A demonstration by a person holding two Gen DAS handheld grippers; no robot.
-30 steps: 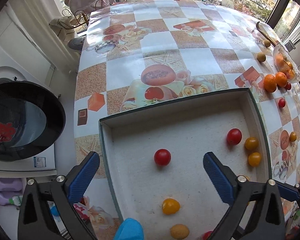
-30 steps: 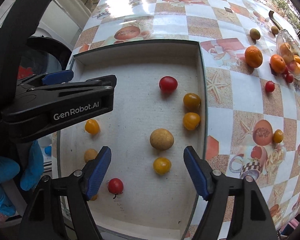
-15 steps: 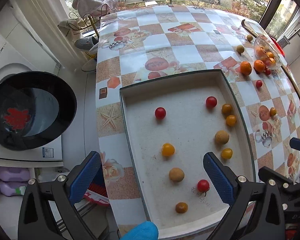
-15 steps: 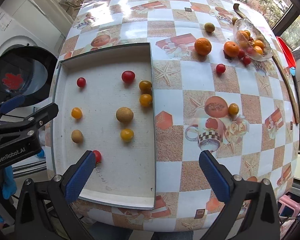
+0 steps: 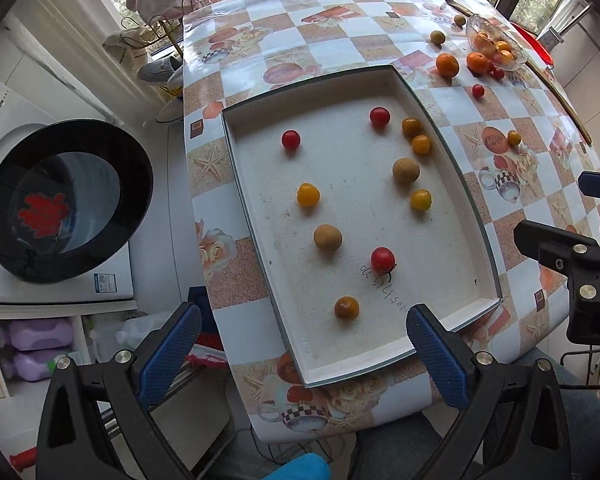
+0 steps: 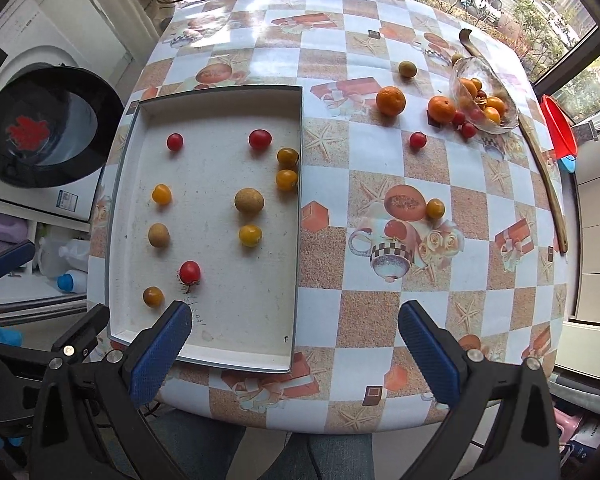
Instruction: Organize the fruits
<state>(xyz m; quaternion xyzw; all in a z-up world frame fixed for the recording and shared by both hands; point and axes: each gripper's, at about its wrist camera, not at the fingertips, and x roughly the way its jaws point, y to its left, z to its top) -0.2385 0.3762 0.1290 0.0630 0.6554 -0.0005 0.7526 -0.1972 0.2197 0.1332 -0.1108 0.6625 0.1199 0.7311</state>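
Observation:
A shallow white tray [image 5: 476,240] [image 6: 204,104] lies on the table's left part. It holds several small fruits: red tomatoes [image 5: 382,259] [image 6: 259,138], yellow ones [image 5: 308,194] [image 6: 250,235] and brown round ones [image 5: 405,170] [image 6: 249,200]. Two oranges [image 6: 390,101] [image 5: 447,65], a glass bowl of fruit [image 6: 500,96] [image 5: 476,26] and loose tomatoes [image 6: 417,140] lie to the right. My left gripper [image 5: 304,348] is open and empty, high above the tray's near edge. My right gripper [image 6: 296,344] is open and empty above the near table edge.
The table [image 6: 380,344] has a checkered cloth. A washing machine with a black round door [image 5: 64,200] stands left of it. A long wooden stick [image 6: 544,168] and a red tub [image 6: 558,128] are at the far right. A yellow tomato [image 6: 435,208] lies on the cloth.
Both grippers have pulled up and back from the tray toward the near table edge. The whole tray and table now show. Both stay open and empty.

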